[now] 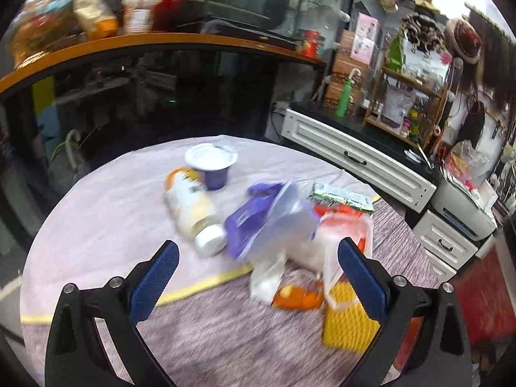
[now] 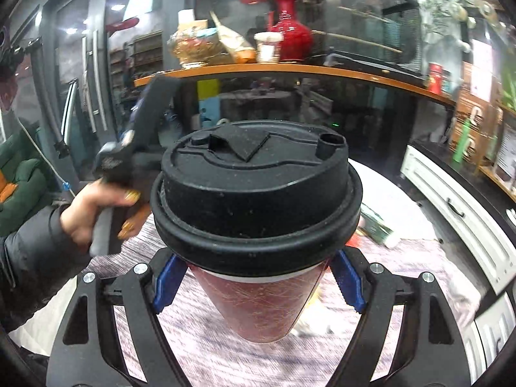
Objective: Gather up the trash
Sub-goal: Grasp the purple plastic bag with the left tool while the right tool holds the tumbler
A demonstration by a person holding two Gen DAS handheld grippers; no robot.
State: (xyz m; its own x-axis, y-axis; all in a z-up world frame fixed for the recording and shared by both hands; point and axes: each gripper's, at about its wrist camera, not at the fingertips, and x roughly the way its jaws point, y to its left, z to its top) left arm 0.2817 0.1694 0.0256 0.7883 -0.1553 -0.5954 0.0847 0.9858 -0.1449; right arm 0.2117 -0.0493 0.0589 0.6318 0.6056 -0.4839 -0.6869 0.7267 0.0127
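Red paper under a black plastic lid: that is the coffee cup (image 2: 258, 251) my right gripper (image 2: 258, 285) has clamped between its blue pads (image 2: 167, 285), one pad pressed on each side of the cup just below the lid's (image 2: 254, 193) rim, with the cup upright and lifted clear of the counter (image 2: 206, 354). To the cup's left in the right wrist view I see the person's left hand (image 2: 93, 213) wrapped round the handle of the other tool. My left gripper (image 1: 258, 267) has its fingers spread wide apart with nothing between them, hovering over the grey woven counter (image 1: 209, 329). I take the white bottle (image 1: 193, 209) lying on its side as my landmark: its white cap (image 1: 211, 240) points toward me, and a purple yogurt cup (image 1: 213, 166) with a white foil top stands just behind it, touching or nearly so. Right of the bottle lies a blurred heap: a purple wrapper (image 1: 248, 222) under a clear plastic container (image 1: 290, 222), then a clear bag with red and white contents (image 1: 342, 235) further right, and a green foil packet (image 1: 342, 196) behind that. Nearer me than the bottle and to its right I see orange peel (image 1: 298, 296) and a yellow mesh-patterned piece (image 1: 350, 319), the latter close beside the gripper's right finger (image 1: 361, 277). Motion blur keeps me from telling which pieces of the heap touch. A pale sheet (image 1: 106, 206) with a yellow edge covers the counter beneath and left of the bottle.
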